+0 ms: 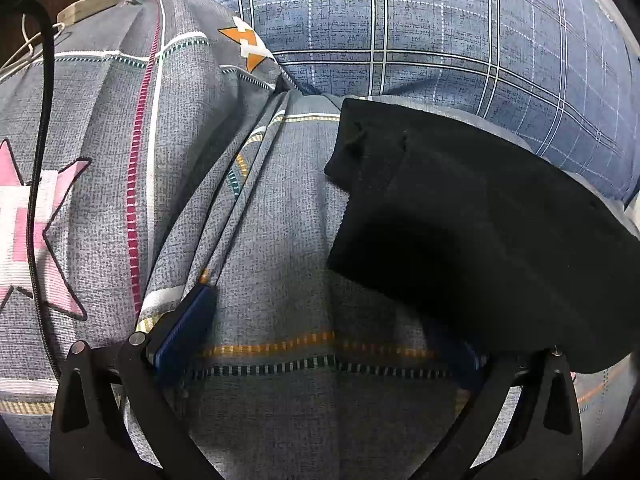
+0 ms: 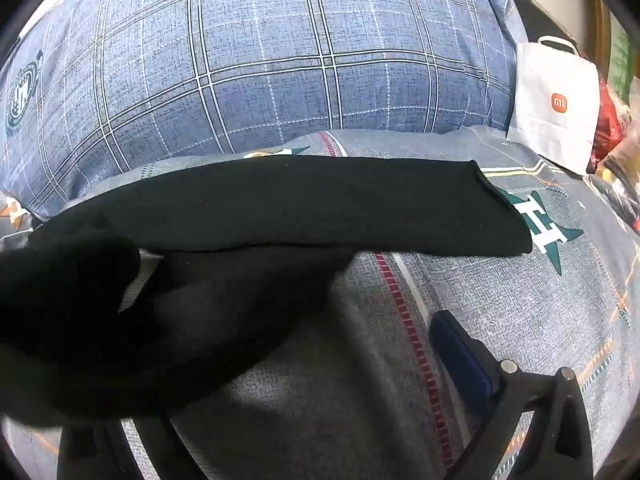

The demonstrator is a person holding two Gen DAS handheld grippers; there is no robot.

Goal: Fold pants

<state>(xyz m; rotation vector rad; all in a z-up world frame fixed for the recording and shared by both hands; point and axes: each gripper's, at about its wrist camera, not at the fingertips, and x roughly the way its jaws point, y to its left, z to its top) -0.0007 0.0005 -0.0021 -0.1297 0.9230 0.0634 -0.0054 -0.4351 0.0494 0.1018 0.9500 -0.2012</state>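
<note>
The black pants (image 1: 460, 232) lie folded on the grey patterned bedsheet (image 1: 280, 220), right of centre in the left wrist view. My left gripper (image 1: 326, 344) stands wide open over the sheet. Its left blue pad (image 1: 184, 328) rests by a sheet crease, and its right finger is partly covered by the pants' near edge. In the right wrist view the pants (image 2: 304, 204) stretch across the middle as a long band, with a bunched part at lower left. My right gripper (image 2: 280, 380) is open too. Its right pad (image 2: 460, 356) shows over the sheet (image 2: 500, 300), and black cloth hides its left finger.
A blue plaid pillow or quilt (image 1: 440, 32) bulges behind the pants. A white paper bag (image 2: 554, 104) with an orange logo stands at the bed's far right, with red and clear plastic clutter beside it. A black cable (image 1: 36, 184) and a wooden piece (image 1: 96, 4) are at left.
</note>
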